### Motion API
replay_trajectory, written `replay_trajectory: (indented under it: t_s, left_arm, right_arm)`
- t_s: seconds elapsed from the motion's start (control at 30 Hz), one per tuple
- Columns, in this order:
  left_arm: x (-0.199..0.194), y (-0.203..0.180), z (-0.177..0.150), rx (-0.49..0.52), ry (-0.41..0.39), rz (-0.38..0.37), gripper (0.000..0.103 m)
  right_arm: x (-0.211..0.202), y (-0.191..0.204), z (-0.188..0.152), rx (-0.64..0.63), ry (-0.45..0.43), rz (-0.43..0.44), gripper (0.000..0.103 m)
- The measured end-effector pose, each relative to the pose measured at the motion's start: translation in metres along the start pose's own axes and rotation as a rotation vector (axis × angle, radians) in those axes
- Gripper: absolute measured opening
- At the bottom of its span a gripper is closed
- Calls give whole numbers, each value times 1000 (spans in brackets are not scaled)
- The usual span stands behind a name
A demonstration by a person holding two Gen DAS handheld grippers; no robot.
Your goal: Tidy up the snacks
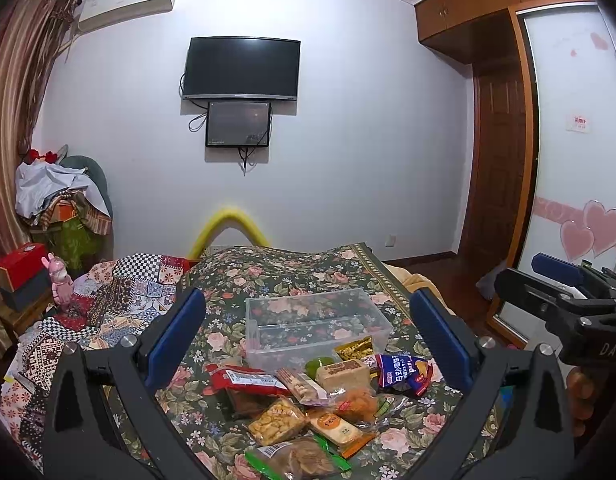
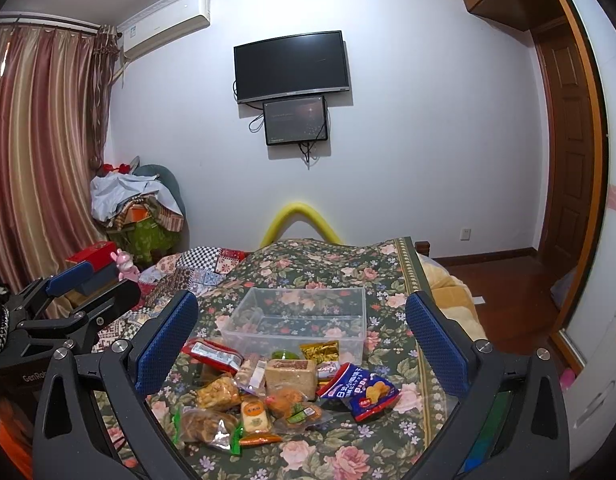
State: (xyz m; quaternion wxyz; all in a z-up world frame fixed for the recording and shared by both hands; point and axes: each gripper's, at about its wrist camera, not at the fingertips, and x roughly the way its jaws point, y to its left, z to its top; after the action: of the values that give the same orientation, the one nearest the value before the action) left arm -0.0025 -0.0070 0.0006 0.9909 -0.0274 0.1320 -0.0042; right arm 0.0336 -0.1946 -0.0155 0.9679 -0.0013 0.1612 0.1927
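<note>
A clear plastic box [image 1: 382,322] [image 2: 360,312] stands empty on the floral bedspread [image 1: 267,276] [image 2: 320,264]. In front of it lies a pile of snack packets: a red packet [image 1: 243,380] [image 2: 213,354], a blue chip bag [image 1: 402,372] [image 2: 360,388], a tan block [image 1: 344,372] [image 2: 289,374], a gold packet [image 1: 356,348] [image 2: 320,352] and several others. My left gripper [image 1: 308,340] is open above the pile, empty. My right gripper [image 2: 303,344] is open above the pile, empty. Each gripper shows at the edge of the other's view, the right one [image 1: 564,280] and the left one [image 2: 83,280].
A patchwork quilt [image 1: 119,300] [image 2: 187,276] lies left of the bedspread. A pink toy rabbit [image 1: 59,280] and a red box [image 1: 19,264] stand at the left. A yellow foam arch [image 1: 227,228] [image 2: 299,220] rises behind the bed. Wardrobe at right.
</note>
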Motion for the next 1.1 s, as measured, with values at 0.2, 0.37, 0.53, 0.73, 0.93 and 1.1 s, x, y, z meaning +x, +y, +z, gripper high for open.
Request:
replay_trajectory:
  t_s: [0.2, 0.37, 0.53, 0.73, 0.93, 1.1]
  left_arm:
    - [0, -1, -1, 0, 5, -2, 103]
    - [-1, -3, -2, 5, 5, 0, 103]
    - [1, -5, -3, 9, 10, -3, 103]
    - [1, -5, -3, 8, 11, -3, 103]
    - [0, -3, -2, 5, 12, -6, 103]
    - [0, -4, -2, 6, 12, -6, 103]
  right_arm:
    - [0, 0, 0, 2, 2, 1, 103]
    - [0, 1, 1, 5, 3, 2, 103]
    - [1, 1, 0, 7, 5, 2, 103]
    - [0, 0, -1, 8, 5, 0, 103]
    - [1, -1, 0, 12, 9, 2, 103]
    - [1, 0, -1, 10, 7, 4, 103]
